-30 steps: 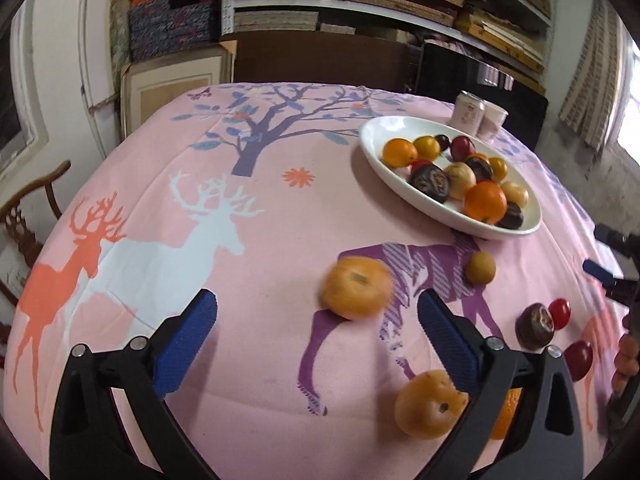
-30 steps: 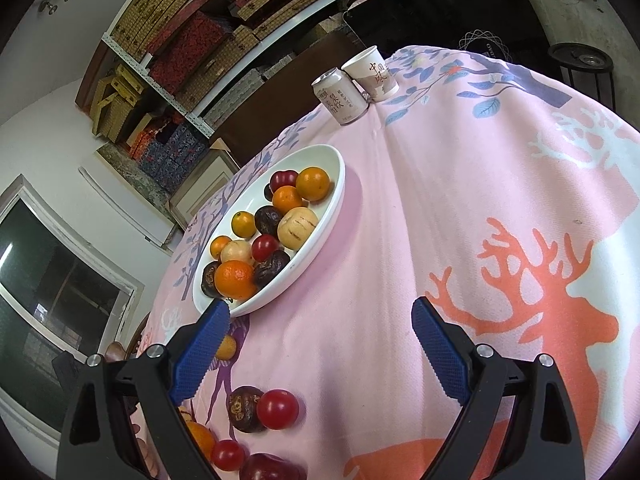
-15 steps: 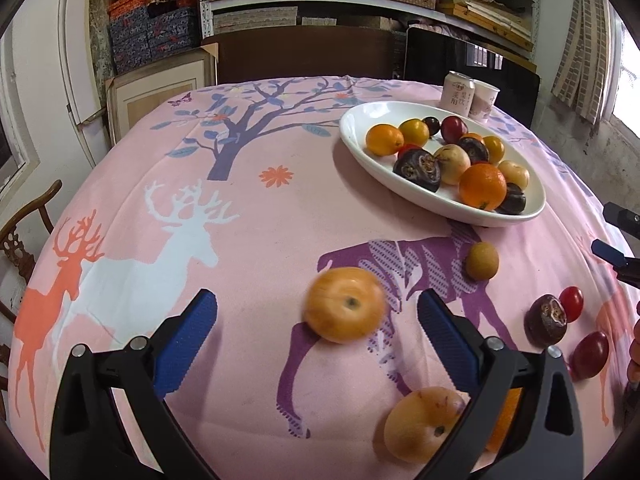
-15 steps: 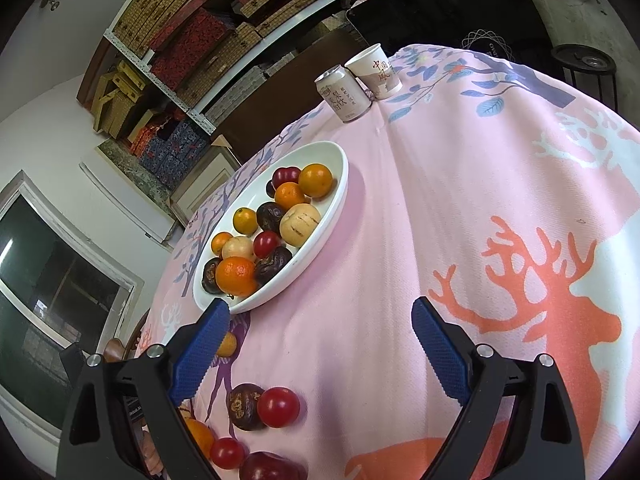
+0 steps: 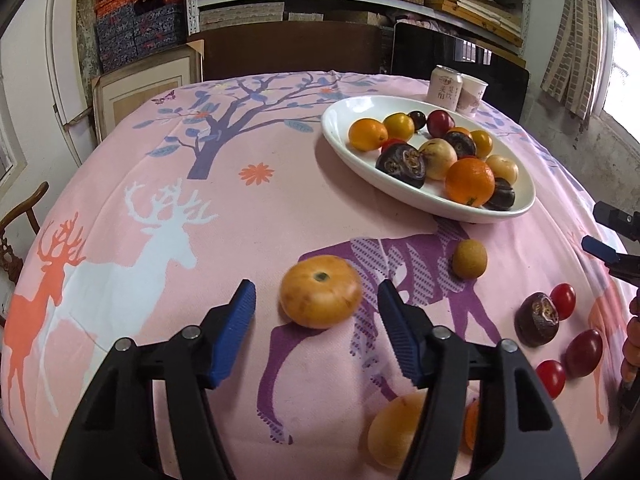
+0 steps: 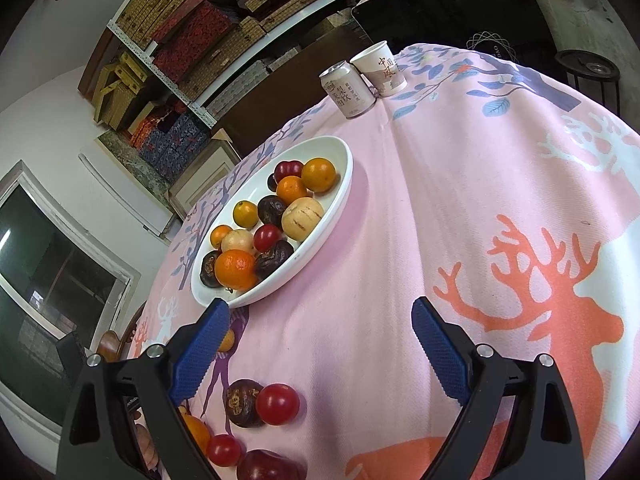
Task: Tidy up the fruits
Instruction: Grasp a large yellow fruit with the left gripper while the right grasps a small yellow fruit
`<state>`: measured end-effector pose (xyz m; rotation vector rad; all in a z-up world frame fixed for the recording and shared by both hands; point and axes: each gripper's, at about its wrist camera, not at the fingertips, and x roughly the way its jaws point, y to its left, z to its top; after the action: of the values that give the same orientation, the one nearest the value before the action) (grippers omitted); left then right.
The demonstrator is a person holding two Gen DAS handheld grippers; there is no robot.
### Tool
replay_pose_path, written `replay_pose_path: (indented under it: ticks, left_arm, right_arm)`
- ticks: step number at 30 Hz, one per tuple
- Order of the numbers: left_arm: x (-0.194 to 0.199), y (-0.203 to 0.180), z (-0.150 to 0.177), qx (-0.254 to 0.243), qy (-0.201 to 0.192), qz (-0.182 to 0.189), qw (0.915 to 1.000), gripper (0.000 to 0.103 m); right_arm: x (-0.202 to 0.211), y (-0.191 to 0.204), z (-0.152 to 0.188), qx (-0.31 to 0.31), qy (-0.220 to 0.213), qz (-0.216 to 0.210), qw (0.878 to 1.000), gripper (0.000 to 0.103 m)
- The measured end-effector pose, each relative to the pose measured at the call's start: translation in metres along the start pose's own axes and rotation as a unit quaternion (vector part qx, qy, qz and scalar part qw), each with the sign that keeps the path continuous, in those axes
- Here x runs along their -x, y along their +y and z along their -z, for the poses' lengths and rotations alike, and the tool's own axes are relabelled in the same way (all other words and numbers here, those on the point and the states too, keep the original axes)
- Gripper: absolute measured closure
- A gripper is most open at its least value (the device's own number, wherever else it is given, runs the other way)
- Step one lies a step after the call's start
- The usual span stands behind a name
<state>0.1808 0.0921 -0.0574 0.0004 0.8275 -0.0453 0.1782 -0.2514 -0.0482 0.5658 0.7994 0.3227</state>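
An orange, flattened fruit (image 5: 320, 292) lies on the pink tablecloth between the fingers of my left gripper (image 5: 316, 288). Its jaws are closing, and a gap still shows on each side of the fruit. The white oval plate (image 5: 340, 136) holds several fruits at the back right. Loose on the cloth are a small brown fruit (image 5: 469, 259), a dark passion fruit (image 5: 536, 320), red tomatoes (image 5: 563, 301), a dark plum (image 5: 584, 353) and another orange fruit (image 5: 394, 432). My right gripper (image 6: 320, 308) stands open over bare cloth, just in front of the plate (image 6: 344, 184).
A drink can (image 5: 444, 88) and a paper cup (image 5: 472, 96) stand behind the plate. A wooden chair (image 5: 20, 220) is at the table's left edge. Shelves with boxes line the back wall. The cloth with the white deer, left of the fruit, is bare.
The left gripper's jaws have narrowed from wide open, and the orange fruit now lies right between its fingers. The right gripper has kept still.
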Motion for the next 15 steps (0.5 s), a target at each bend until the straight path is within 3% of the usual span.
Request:
replay_pose_path:
  ticks: [2,6,11,15]
  left_arm:
    - [-0.002,-0.002,0.000,-0.002,0.003,0.001,1.0000,0.044]
    - [-0.006,0.001,-0.003,0.008,0.009,0.011,0.9999,0.058]
    - [-0.007,0.000,-0.003,0.006,0.008,0.009,0.9999,0.059]
    - [-0.005,0.002,-0.003,0.009,0.006,0.001,0.9999,0.059]
  right_arm:
    - [0.000,0.001,0.000,0.003,0.001,0.001,1.000,0.010]
    - [-0.001,0.005,0.002,0.012,0.002,0.002,1.000,0.010]
    - [0.003,0.022,0.006,0.057,-0.009,-0.008,0.998,0.010]
    - [0.011,0.057,0.015,0.131,-0.023,-0.026,0.991,0.011]
